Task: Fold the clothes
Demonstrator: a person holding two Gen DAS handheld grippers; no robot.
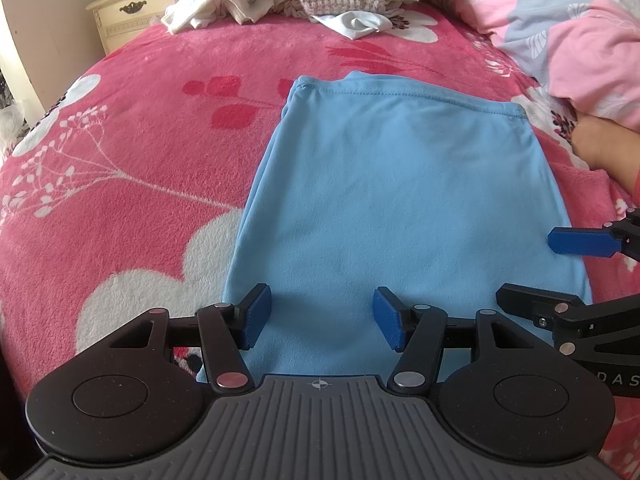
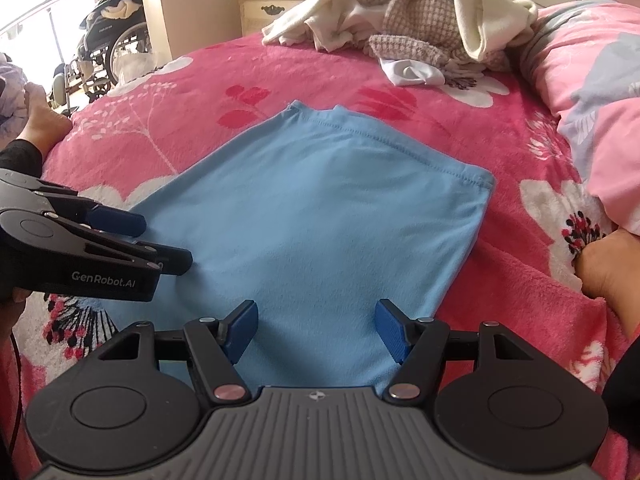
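A light blue, smooth-knit garment [image 1: 404, 208], folded into a rough rectangle with a stitched hem along its far edge, is spread flat in the middle of a bed covered by a pink fleece blanket with white and red flowers [image 1: 140, 184]. The left hand-held gripper [image 1: 322, 318] is held over the near edge of the garment, its blue-padded fingers set wide apart with nothing between them. The right hand-held gripper [image 2: 316, 330] is likewise held wide over the near edge, gripping nothing; in the left wrist view it is seen at the right border, just beside the garment's right side. Part of a person's bare limb [image 2: 612, 264] rests on the blanket to the right of the garment. Farther back, a loose pile of cream and brown houndstooth clothes [image 2: 412, 28] is heaped at the far side of the bed, well apart from the blue garment. A pink and grey floral quilt [image 1: 568, 28] lies bunched at the right. A cream bedside cabinet with a metal handle [image 1: 132, 12] stands beyond the bed, and a wheelchair [image 2: 108, 48] is parked near a window.
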